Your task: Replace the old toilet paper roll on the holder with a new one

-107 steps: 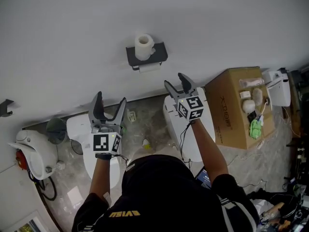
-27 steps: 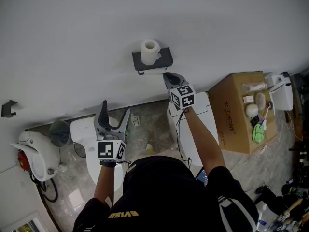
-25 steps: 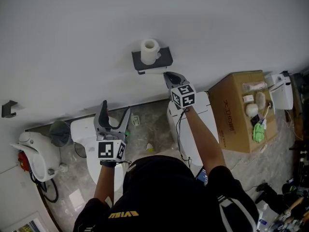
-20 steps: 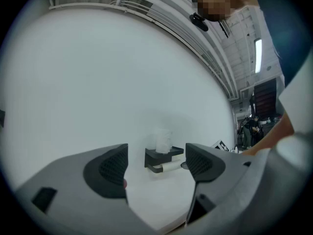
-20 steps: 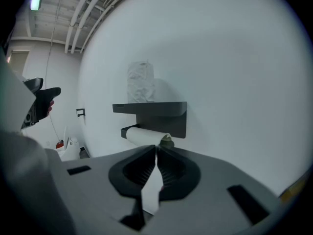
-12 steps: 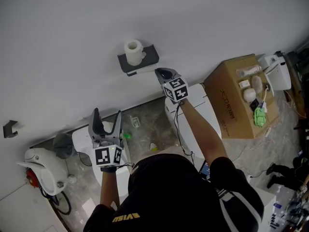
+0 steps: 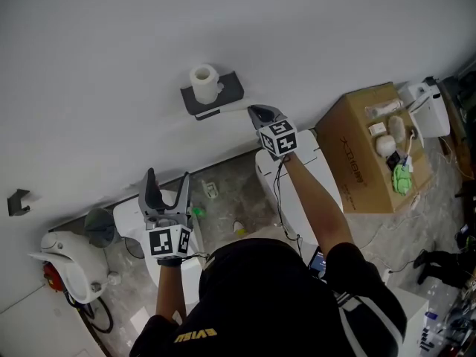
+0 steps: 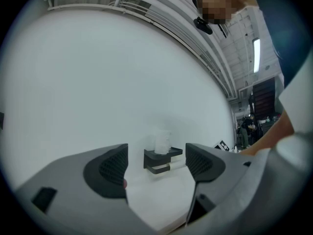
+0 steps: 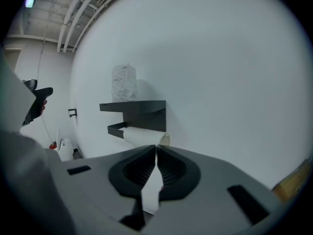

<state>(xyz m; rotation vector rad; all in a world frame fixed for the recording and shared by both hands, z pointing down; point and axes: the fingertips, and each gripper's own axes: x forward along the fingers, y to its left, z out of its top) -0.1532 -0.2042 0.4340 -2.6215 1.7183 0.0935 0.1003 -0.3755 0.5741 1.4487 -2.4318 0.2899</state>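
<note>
A black wall holder (image 7: 223, 94) carries the new white roll (image 7: 203, 82) upright on its shelf. The old roll (image 9: 141, 135), a thin pale tube, lies on the bar under the shelf (image 9: 134, 106), its open end sticking out past the shelf's right end. My right gripper (image 7: 255, 112) is shut, and its tips (image 9: 157, 149) meet at the lower rim of that open end. My left gripper (image 7: 167, 190) hangs open and empty well below and left of the holder. The left gripper view frames the holder (image 8: 159, 160) and new roll (image 8: 162, 142) far off between the jaws.
An open cardboard box (image 7: 355, 171) with small items stands at the right, a white appliance (image 7: 425, 111) beyond it. One white toilet (image 7: 297, 199) sits under my right arm, another (image 7: 132, 222) under the left gripper. A grey bin (image 7: 97, 227) and a black wall hook (image 7: 16, 201) are at left.
About four seconds ago the right gripper was open and below the holder; it has since risen to the holder and shut. Over the last half second it slid slightly right, away from the holder. The left gripper stayed put.
</note>
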